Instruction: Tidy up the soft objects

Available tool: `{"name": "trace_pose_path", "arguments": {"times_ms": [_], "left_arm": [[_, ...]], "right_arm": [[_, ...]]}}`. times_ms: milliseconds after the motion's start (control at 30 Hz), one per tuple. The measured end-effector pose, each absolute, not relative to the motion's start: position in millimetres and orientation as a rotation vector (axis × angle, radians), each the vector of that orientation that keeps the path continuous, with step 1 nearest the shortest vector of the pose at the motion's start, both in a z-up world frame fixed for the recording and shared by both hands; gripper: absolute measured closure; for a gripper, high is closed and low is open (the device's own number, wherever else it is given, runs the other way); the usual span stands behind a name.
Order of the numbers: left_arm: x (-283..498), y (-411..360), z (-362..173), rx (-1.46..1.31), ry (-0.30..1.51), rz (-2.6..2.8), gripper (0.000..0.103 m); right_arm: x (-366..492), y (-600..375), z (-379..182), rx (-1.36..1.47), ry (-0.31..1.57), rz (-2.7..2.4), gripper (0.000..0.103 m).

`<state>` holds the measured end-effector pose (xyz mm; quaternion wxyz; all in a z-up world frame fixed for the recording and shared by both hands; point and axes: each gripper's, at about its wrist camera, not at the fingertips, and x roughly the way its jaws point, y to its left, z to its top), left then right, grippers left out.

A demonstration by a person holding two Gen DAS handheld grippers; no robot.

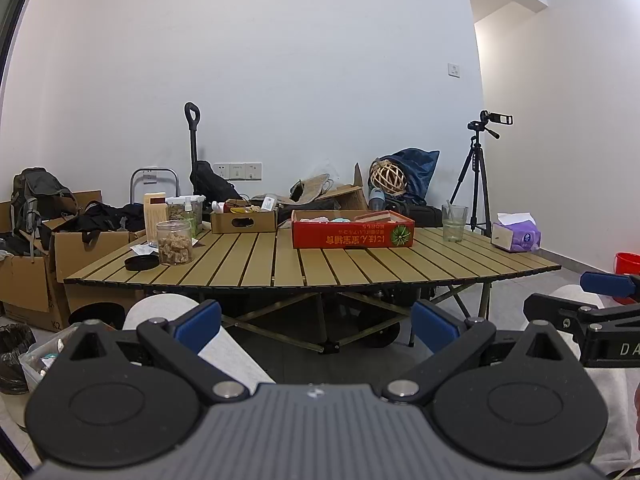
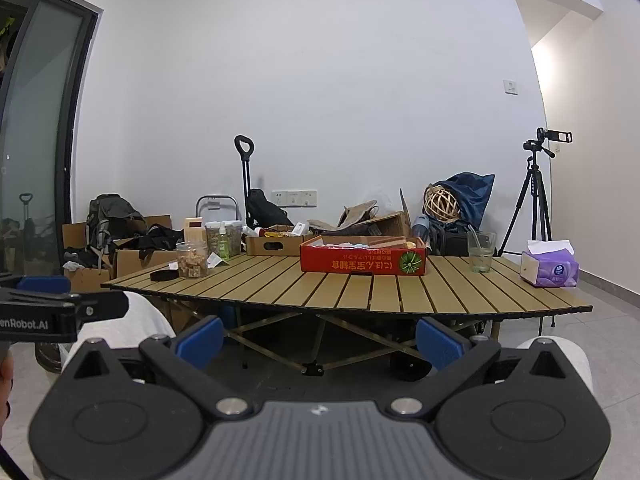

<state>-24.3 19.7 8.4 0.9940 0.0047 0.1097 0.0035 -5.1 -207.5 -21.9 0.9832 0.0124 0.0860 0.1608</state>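
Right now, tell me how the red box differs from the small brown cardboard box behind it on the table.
The red box is wide, shallow and printed with orange characters and a green emblem; the brown cardboard box is smaller, plain, with an oval handle cutout. The red box sits nearer the table's middle; the brown box sits further back and left. Both are open-topped and hold items.

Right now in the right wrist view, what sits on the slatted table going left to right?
Black lid → clear jar of brown chunks → small cardboard box → red box → glass → purple tissue pack.
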Motion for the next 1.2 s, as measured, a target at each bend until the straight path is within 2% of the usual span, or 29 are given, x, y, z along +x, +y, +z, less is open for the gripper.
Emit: {"name": "trace_pose_path", "arguments": {"times_ms": [1200], "left_arm": [[-22.9,22.4,7.5,0.012,0.221,0.004,0.000]], "right_arm": [[-0.1,-209.1,-25.0,0.035,0.187,0.317,0.000]]}}
